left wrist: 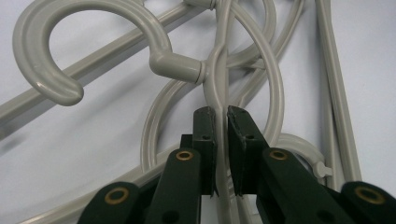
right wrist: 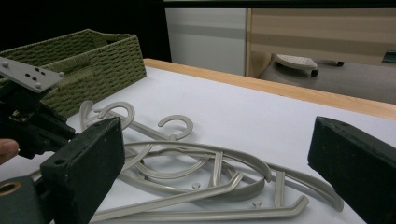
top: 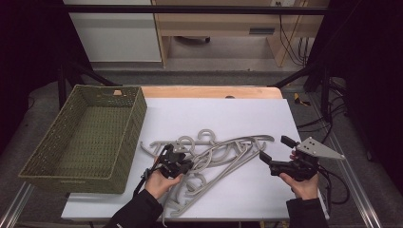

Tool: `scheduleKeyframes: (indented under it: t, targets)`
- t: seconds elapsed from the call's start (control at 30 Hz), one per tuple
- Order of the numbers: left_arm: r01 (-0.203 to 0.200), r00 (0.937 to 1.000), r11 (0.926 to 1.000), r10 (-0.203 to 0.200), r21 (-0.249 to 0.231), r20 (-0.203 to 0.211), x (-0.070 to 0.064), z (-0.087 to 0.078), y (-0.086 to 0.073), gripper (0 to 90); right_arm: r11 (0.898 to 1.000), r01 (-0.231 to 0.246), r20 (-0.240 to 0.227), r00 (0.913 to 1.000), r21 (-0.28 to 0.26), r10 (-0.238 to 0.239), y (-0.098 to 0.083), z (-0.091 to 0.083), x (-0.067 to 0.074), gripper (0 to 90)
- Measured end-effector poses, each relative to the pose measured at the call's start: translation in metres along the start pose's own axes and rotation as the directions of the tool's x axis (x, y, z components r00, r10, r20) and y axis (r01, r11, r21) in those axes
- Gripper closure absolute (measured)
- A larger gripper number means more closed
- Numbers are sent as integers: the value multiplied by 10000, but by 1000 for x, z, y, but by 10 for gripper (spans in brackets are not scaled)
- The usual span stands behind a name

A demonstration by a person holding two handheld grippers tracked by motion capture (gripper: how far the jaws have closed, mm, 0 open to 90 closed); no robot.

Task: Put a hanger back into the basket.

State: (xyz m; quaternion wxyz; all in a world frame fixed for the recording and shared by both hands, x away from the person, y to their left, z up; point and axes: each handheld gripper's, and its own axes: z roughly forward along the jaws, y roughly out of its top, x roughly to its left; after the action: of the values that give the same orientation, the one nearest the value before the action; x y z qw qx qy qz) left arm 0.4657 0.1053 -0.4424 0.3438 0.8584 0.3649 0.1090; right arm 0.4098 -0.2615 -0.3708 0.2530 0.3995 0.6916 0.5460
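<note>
Several grey plastic hangers [top: 216, 152] lie tangled in a heap on the white tabletop [top: 218, 114]. My left gripper [top: 184, 164] reaches into the heap's left side. In the left gripper view its jaws [left wrist: 222, 116] are shut on a thin grey bar of one hanger [left wrist: 218, 79], just below a hook's neck [left wrist: 180, 67]. My right gripper [top: 275, 148] hovers at the heap's right end, jaws wide open with nothing between them. In the right gripper view the hangers [right wrist: 210, 154] lie beyond its spread jaws [right wrist: 215, 133], and the left gripper [right wrist: 32, 126] sits at the far left.
An empty green woven basket [top: 130, 135] stands on the table's left side, close to the hangers, also seen as the basket [right wrist: 93, 60] in the right gripper view. The table's wooden back edge [top: 209, 91] runs behind. Cables hang off the right side.
</note>
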Motion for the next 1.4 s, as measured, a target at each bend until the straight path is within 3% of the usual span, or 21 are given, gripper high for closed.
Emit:
scheduleKeyframes:
  t: [0.17,0.37,0.53,0.57,0.6,0.73,0.77,0.83,0.97,1.17,1.2,1.4]
  targets:
    - [-206,9996,9995,201,-243,-200,-3,-2,2,826,10000,11,-20,10000,-16,-11,0,0,0,41]
    - [-267,9991,9995,273,186,-337,2,11,1,824,10000,10,-52,10000,38,-9,0,1,0,42]
    - [-322,9988,9993,328,164,-367,2,10,0,812,10000,9,-63,10000,41,-8,0,1,1,42]
    - [-396,9982,9991,401,124,-437,1,8,0,782,10000,17,-40,10000,45,-17,0,1,1,42]
    - [-377,9984,9993,378,31,-413,1,5,0,686,10000,19,-31,10000,2,-19,0,1,1,42]
    - [-271,9996,9991,271,-326,-21,2,-20,-6,594,10000,36,-30,10000,-29,-36,0,-1,0,42]
    - [-271,9996,9991,271,-326,-21,2,-20,-6,581,10000,20,-32,10000,-29,-20,0,-1,0,42]
    - [-306,9995,9992,305,-239,-61,2,-32,-16,562,10000,18,-27,10000,-17,-18,0,-1,0,42]
    - [-180,9998,9998,180,-17,-54,5,-35,-26,552,10000,22,-29,10000,44,-22,0,1,1,42]
    - [-223,9998,9979,222,609,13,7,-23,-33,576,9999,69,-54,10000,94,-68,-1,2,2,42]
    - [-381,9991,9951,394,912,-126,6,-17,-34,591,9999,61,-60,10000,82,-61,-1,2,2,42]
    - [-351,9994,9930,347,1128,58,7,-15,-35,652,10000,57,-61,10000,45,-56,-1,1,1,42]
